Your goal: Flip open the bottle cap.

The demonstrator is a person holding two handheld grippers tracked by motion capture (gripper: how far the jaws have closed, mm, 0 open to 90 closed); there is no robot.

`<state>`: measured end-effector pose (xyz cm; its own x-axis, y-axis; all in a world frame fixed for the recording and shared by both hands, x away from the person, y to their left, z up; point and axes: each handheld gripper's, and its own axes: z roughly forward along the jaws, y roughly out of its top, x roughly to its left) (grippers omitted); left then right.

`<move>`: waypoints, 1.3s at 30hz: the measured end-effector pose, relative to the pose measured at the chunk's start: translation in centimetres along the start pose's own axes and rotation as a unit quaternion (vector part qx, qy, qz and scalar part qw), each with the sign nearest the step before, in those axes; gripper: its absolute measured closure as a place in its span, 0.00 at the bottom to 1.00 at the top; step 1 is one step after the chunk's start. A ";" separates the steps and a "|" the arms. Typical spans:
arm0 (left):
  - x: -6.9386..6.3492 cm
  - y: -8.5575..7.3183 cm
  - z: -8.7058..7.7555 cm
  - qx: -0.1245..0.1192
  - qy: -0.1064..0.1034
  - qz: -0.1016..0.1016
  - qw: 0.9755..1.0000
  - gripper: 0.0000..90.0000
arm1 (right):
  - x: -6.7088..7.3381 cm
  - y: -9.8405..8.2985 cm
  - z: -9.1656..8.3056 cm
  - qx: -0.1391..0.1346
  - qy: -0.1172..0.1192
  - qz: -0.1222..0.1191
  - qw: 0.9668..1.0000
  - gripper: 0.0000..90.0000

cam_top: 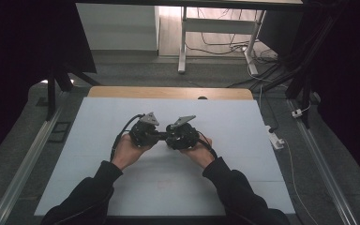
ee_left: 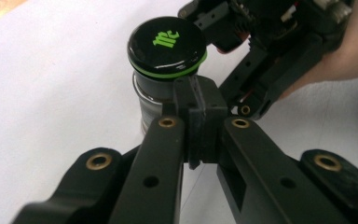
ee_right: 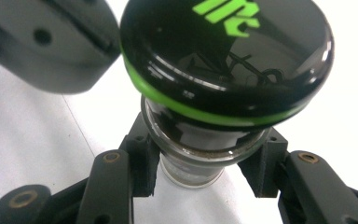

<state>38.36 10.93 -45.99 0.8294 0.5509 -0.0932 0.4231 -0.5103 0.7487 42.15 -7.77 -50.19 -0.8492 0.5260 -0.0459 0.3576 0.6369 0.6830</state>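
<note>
A small glass jar (ee_right: pixel 200 158) with a glossy black cap (ee_left: pixel 167 43), ringed in green and bearing a green logo, stands on the white table top (cam_top: pixel 122 187). My right gripper (ee_right: pixel 204 165) is shut on the jar's body just under the cap, one pad on each side. My left gripper (ee_left: pixel 198 112) is shut with its fingertips pressed together, right beside the jar and below the cap's rim; I cannot tell if it touches the jar. In the high view both hands hold the left gripper (cam_top: pixel 161 135) and the right gripper (cam_top: pixel 169 137) nose to nose at mid-table.
A wooden strip (cam_top: pixel 168 92) runs along the table's far edge. Beyond it are white desk legs (cam_top: pixel 183 42) and loose cables on the floor. A white power strip (cam_top: pixel 275 138) lies off the right edge. Metal rails run along both sides.
</note>
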 end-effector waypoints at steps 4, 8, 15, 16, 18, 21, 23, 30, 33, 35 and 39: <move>0.1 0.0 0.0 -0.001 -0.002 -0.004 1.000 0.98 | 0.0 0.0 0.0 0.000 0.001 0.000 1.000 0.58; 0.2 0.2 -0.1 -0.005 0.003 -0.008 1.000 0.98 | 0.0 0.0 0.0 0.000 0.000 0.001 1.000 0.58; 0.5 0.6 -0.3 -0.009 0.005 -0.016 1.000 0.98 | 0.0 0.0 0.0 0.000 0.000 0.002 1.000 0.58; 0.6 0.6 -0.3 -0.011 0.005 -0.019 1.000 0.98 | 0.0 0.0 0.0 0.000 0.000 0.004 1.000 0.58; 0.8 0.8 -0.3 -0.014 0.006 -0.021 1.000 0.98 | -0.1 0.0 0.0 0.001 0.001 0.008 1.000 0.58; 1.1 0.9 -0.4 -0.015 0.007 -0.024 1.000 0.98 | -0.1 0.0 0.0 -0.001 0.001 0.008 1.000 0.58; 1.4 1.0 -0.4 -0.017 0.012 -0.025 0.999 0.99 | -0.1 0.0 0.0 -0.001 0.001 0.008 1.000 0.58; 1.7 1.2 -0.5 -0.023 0.019 -0.029 0.999 0.99 | -0.1 -0.1 0.1 0.001 0.000 0.000 1.000 0.58; 2.1 1.3 -0.4 -0.023 0.027 -0.036 0.999 0.98 | 0.0 0.0 0.1 0.002 -0.003 -0.004 1.000 0.58; 2.4 1.3 -0.4 -0.023 0.034 -0.041 0.998 0.98 | 0.1 0.0 0.1 0.001 -0.002 -0.001 1.000 0.58; 2.7 1.1 -0.2 -0.018 0.037 -0.043 0.998 0.98 | 0.0 0.0 0.1 0.003 -0.001 -0.007 1.000 0.58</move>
<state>41.01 12.05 -45.32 0.7606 0.6396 -0.1109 0.4777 -0.4358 0.7628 42.18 -7.78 -50.28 -0.8530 0.5189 -0.0565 0.3487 0.6470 0.6780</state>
